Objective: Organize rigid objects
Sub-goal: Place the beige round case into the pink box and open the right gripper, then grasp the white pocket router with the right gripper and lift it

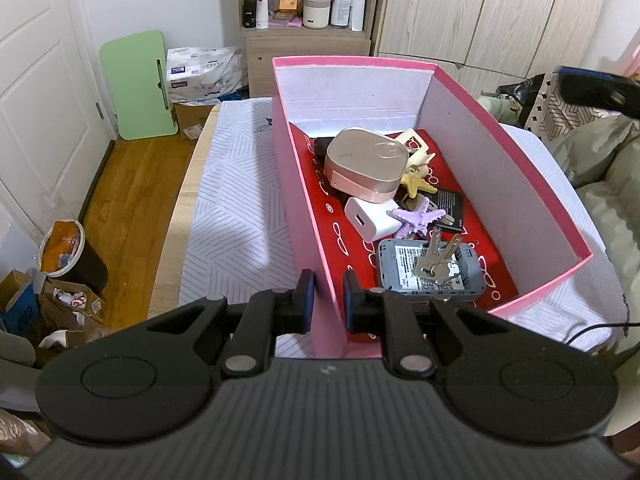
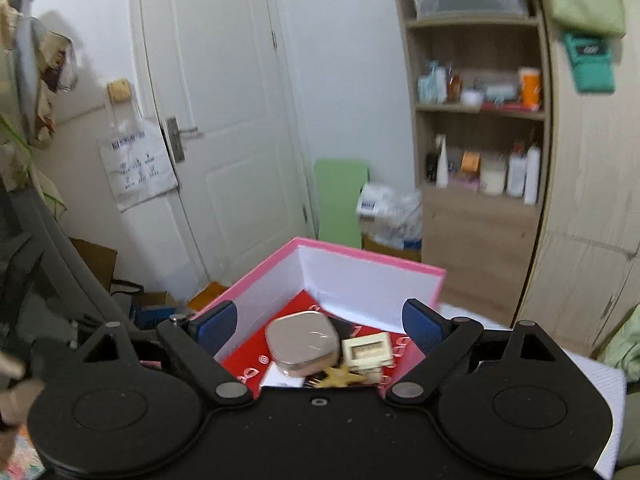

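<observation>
The pink box [image 1: 500, 152] lay on the bed [image 1: 236, 184], its long axis running away from the left gripper [image 1: 328, 300], which was clamped on the near wall. Inside lay a gold case [image 1: 366, 164], charger [image 1: 370, 220], keys [image 1: 438, 258] and starfish [image 1: 418, 222]. The right gripper [image 2: 320, 326] hung wide open and empty above the box, its view blurred; items under the case were partly hidden.

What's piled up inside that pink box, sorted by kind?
Starfish: 2, one purple, one yellow
Chargers: 1
Rose-gold cases: 1
Grey gadgets: 1
Key bunches: 1
Cream clips: 1
Black cards: 1
Total: 8; more may be hidden underneath.
</observation>
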### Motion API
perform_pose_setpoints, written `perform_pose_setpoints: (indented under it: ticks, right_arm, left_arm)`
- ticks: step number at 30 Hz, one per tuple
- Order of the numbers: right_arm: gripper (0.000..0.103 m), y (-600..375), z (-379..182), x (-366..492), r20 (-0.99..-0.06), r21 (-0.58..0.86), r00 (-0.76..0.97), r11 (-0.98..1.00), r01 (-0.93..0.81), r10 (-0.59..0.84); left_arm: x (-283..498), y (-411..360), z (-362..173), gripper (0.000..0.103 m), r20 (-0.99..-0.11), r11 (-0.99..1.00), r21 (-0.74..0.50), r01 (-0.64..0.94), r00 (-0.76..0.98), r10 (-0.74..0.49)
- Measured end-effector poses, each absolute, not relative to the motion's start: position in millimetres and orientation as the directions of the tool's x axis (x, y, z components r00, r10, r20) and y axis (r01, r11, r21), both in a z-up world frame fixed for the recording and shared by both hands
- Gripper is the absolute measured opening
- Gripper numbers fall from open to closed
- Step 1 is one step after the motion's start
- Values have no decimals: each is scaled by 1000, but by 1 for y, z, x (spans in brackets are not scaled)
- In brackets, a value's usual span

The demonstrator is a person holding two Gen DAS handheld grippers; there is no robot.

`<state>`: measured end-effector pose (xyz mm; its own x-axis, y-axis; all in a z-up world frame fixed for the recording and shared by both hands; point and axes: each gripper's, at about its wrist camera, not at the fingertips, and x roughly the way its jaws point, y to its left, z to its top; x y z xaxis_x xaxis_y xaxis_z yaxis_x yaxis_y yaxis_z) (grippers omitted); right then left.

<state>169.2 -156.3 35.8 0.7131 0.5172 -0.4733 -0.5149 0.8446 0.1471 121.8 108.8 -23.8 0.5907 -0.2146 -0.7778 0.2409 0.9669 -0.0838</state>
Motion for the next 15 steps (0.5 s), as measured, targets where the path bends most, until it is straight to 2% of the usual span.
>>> perform_pose_setpoints:
  ticks: [6, 10, 15]
  right_arm:
    - [92, -204, 19, 155, -423, 120, 772, 874, -472, 474]
    - [88, -225, -2, 165, -462, 136, 760, 884, -448, 457]
    - [88, -236, -35, 181, -527, 68, 751, 901, -429, 398]
  left_arm:
    - [123, 106, -24, 13, -781, 968, -68, 241, 591, -202]
    - [123, 106, -24, 13, -783, 969, -72, 236, 589, -201]
    - [123, 106, -24, 13, -781, 969, -69, 237, 591, -200]
